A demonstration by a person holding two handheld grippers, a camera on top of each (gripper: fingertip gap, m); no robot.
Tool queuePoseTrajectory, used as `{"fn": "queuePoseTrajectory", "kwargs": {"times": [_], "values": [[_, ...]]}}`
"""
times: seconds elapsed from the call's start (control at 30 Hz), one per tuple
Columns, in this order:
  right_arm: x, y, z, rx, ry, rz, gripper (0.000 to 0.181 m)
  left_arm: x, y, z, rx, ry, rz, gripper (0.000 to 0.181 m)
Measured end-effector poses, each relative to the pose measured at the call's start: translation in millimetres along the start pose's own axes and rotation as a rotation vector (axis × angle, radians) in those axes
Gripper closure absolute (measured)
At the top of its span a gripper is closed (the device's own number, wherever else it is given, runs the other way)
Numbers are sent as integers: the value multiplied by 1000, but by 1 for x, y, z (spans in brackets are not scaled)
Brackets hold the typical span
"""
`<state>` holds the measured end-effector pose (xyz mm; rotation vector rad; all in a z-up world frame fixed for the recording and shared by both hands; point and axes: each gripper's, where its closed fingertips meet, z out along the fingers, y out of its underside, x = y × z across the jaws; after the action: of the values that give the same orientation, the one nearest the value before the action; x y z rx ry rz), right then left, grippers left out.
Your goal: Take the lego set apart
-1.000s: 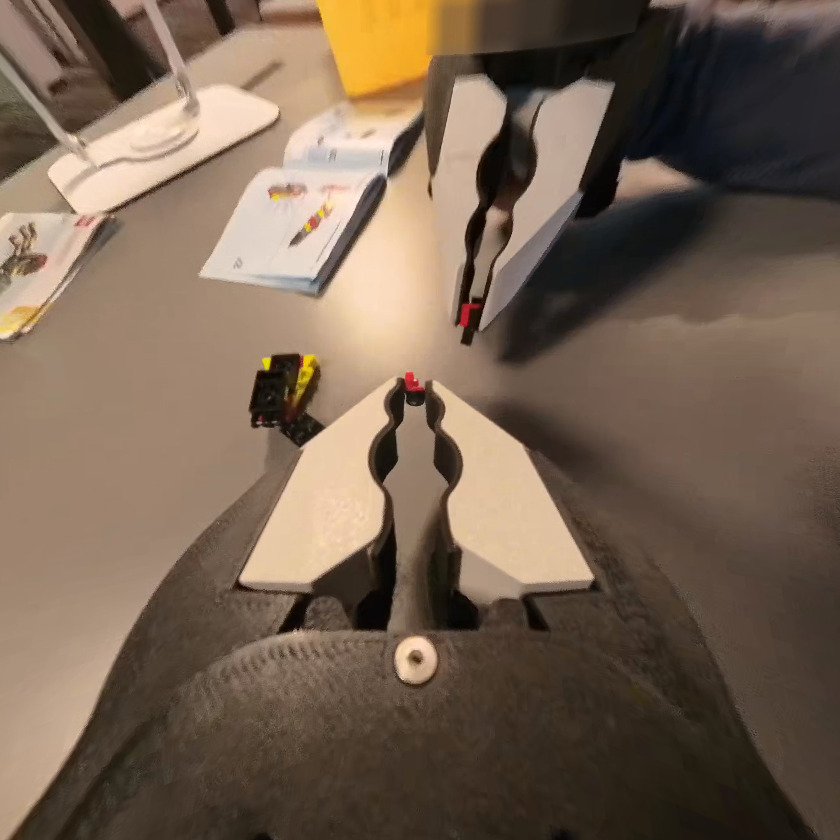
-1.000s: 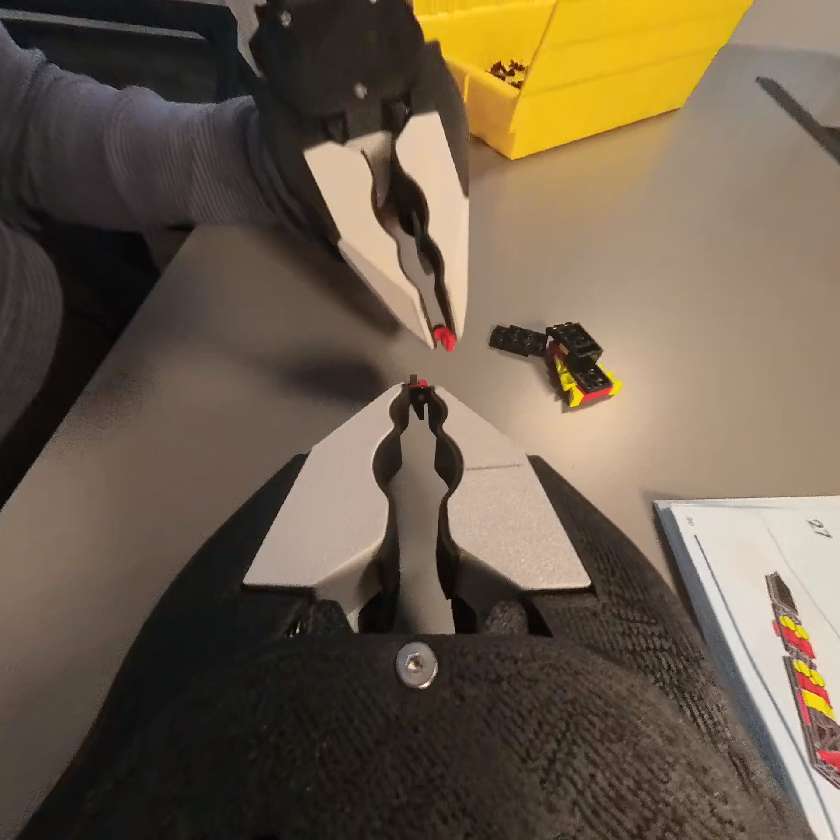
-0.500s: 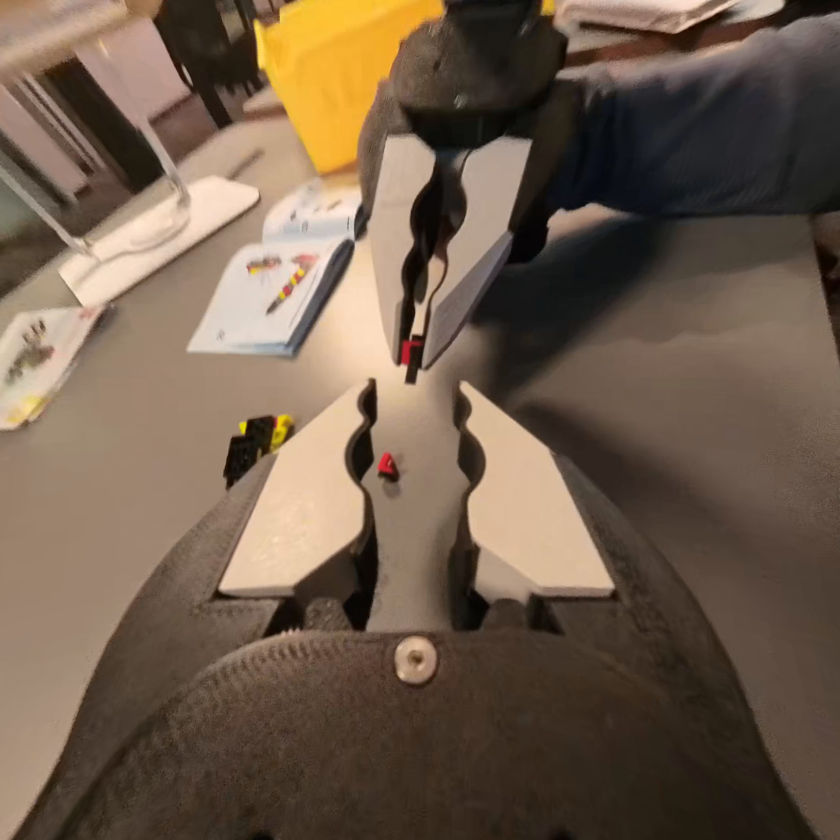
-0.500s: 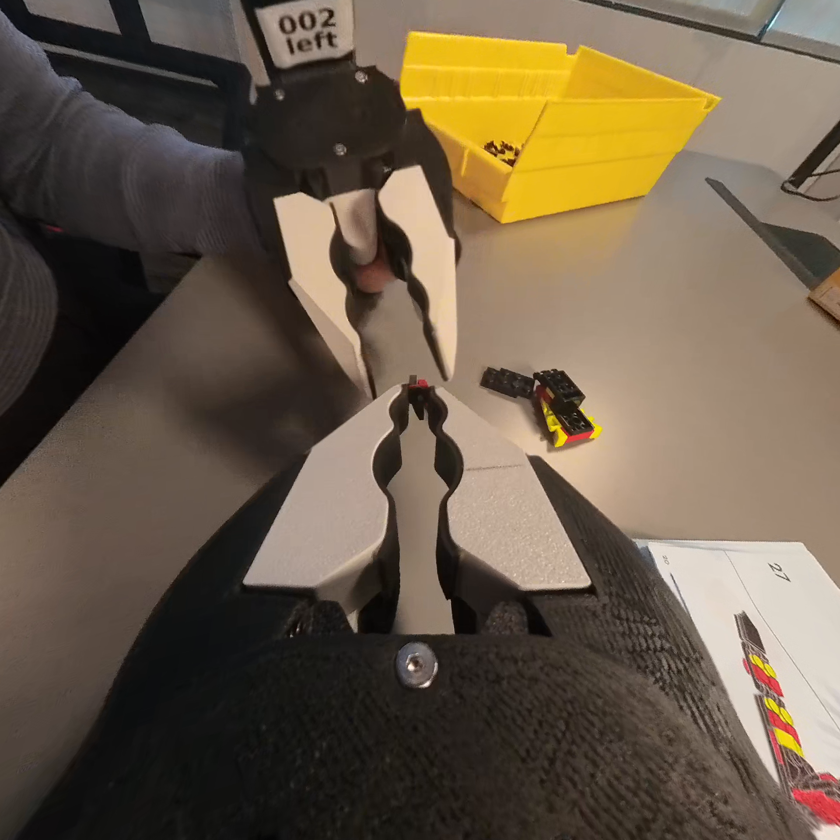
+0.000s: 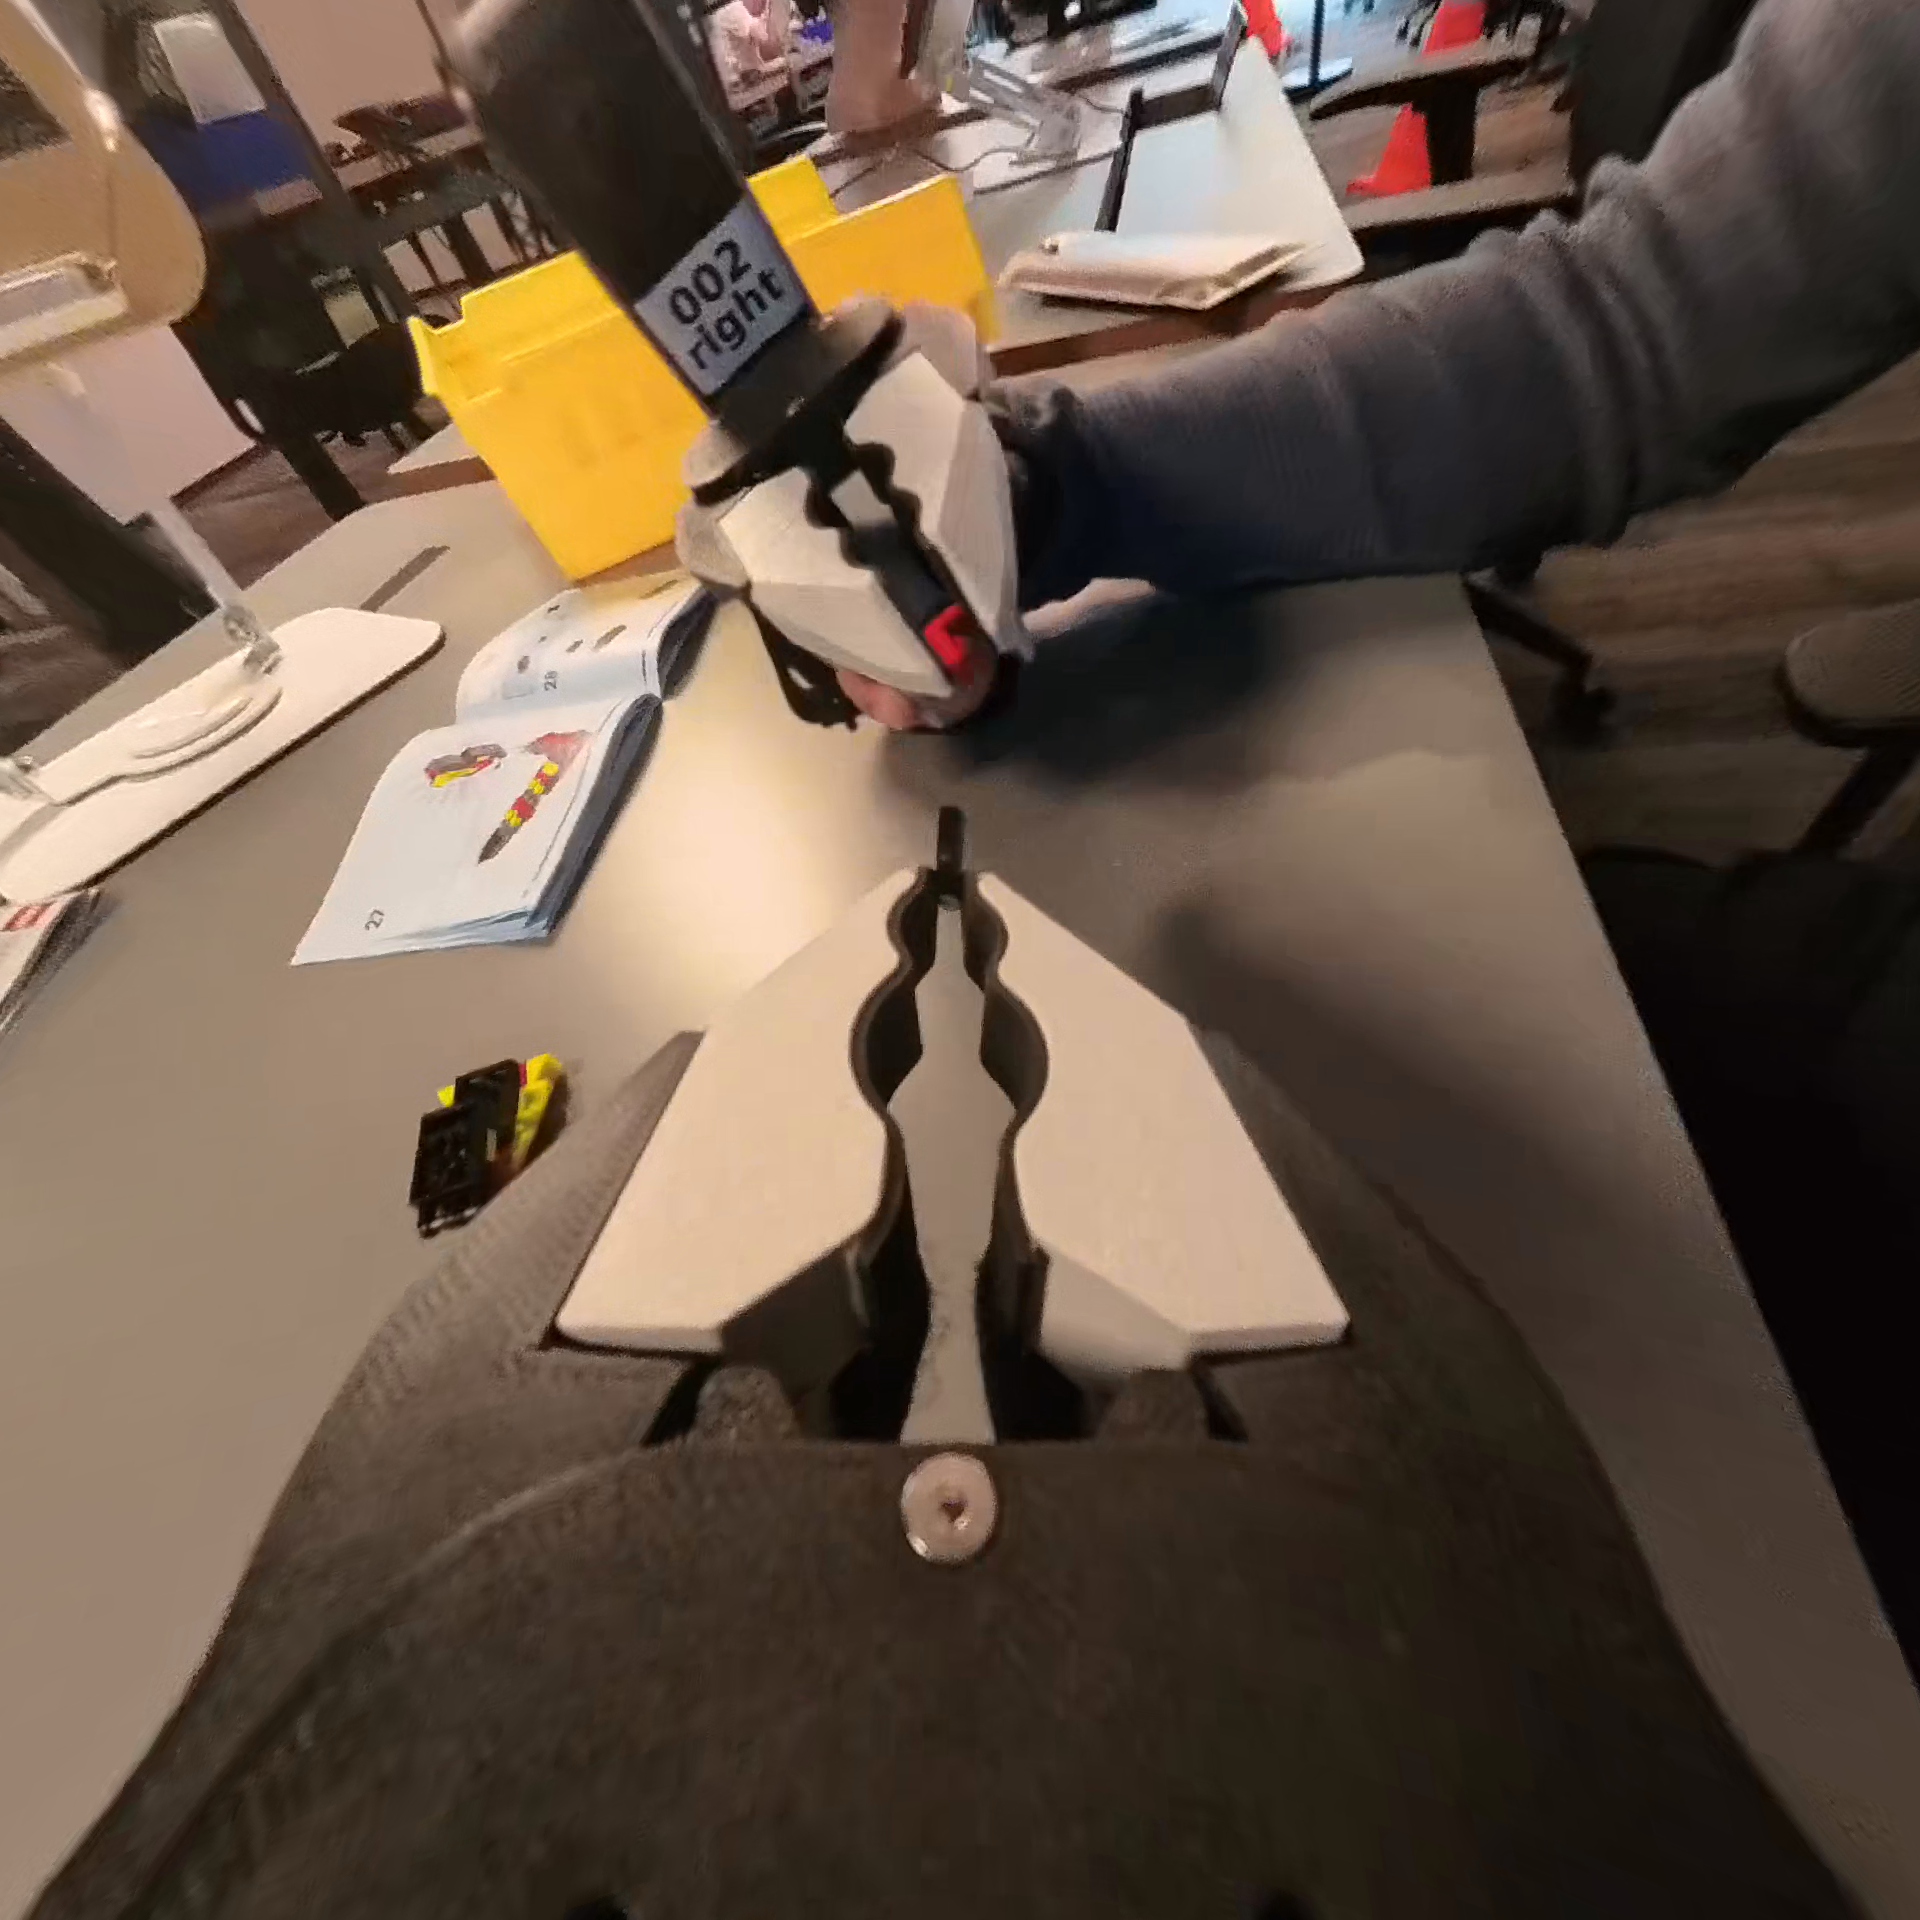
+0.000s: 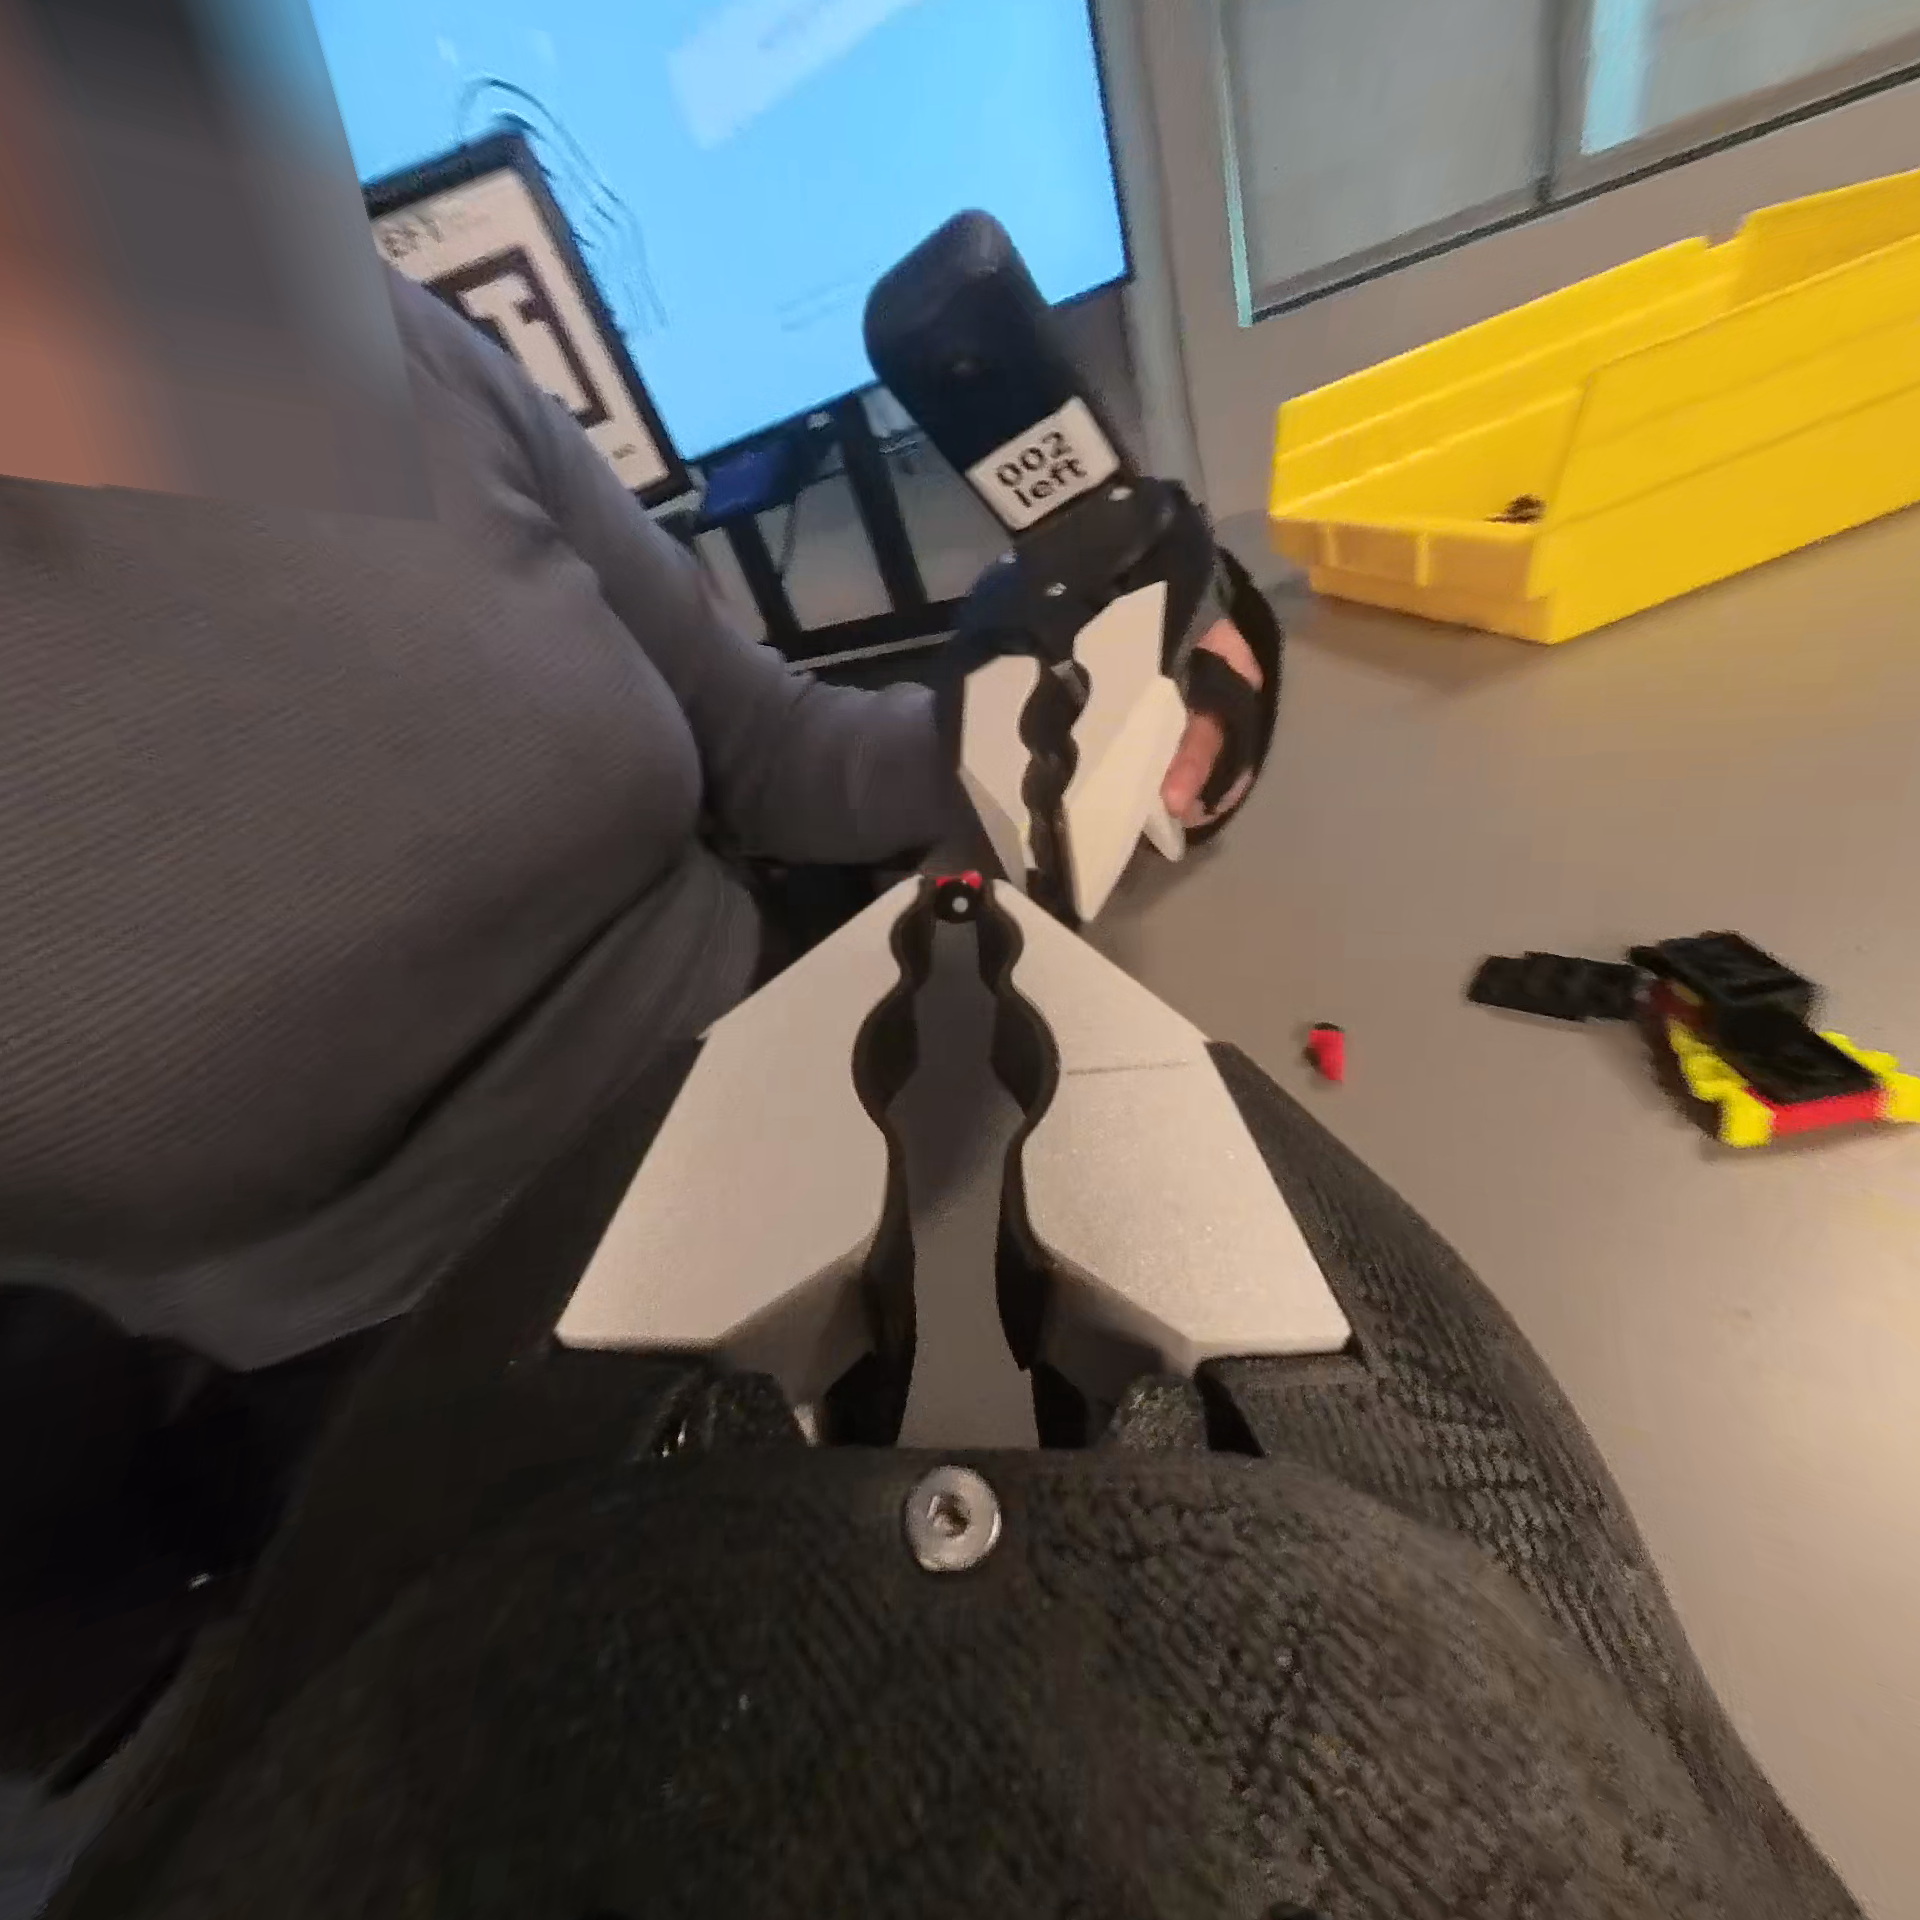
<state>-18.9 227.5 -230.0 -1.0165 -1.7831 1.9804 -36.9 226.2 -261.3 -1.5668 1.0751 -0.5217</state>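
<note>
Your left claw [image 5: 948, 883] was pinched narrow on a thin black piece [image 5: 948, 840] poking past its tips — held above the grey worktop [image 5: 1299, 883]. Left of it lay the black-and-yellow lego set [image 5: 483, 1135], beyond that an open booklet [image 5: 499, 810]. Your right claw [image 6: 957, 891] was clamped on a small red piece [image 6: 957, 882]; to its right a loose red bit [image 6: 1327, 1049] lay on the worktop, with a yellow bin [image 6: 1600, 520] farther off.
</note>
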Motion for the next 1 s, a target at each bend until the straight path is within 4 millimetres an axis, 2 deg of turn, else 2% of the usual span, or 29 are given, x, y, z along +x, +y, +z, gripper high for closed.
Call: {"fn": "queuePoseTrajectory", "kwargs": {"times": [0.1, 0.17, 0.23, 0.37, 0.53, 0.67, 0.83, 1.0], "values": [[30, 1, -7, -36, 216, -68, 176, -19, 8, -1, -41, -93, -60, 178], [43, -1, -13, -57, 333, -158, 176, -32, 21, 2, -122, -162, -112, 178], [59, 6, -19, -146, 466, -257, 176, -41, 31, 4, -189, -212, -147, 176], [73, 22, -21, -317, 588, -393, 176, -48, 55, 11, -349, -247, -213, 149], [90, 57, -28, -594, 670, -447, 175, -47, 63, 13, -402, -238, -219, 144], [94, 60, -30, -616, 703, -411, 173, -49, 61, 12, -383, -242, -251, 143], [92, 62, -36, -587, 686, -273, 149, -41, 49, 10, -302, -184, -240, 139], [89, 50, -39, -486, 666, -228, 154, -39, 44, 9, -266, -159, -251, 140]]}}
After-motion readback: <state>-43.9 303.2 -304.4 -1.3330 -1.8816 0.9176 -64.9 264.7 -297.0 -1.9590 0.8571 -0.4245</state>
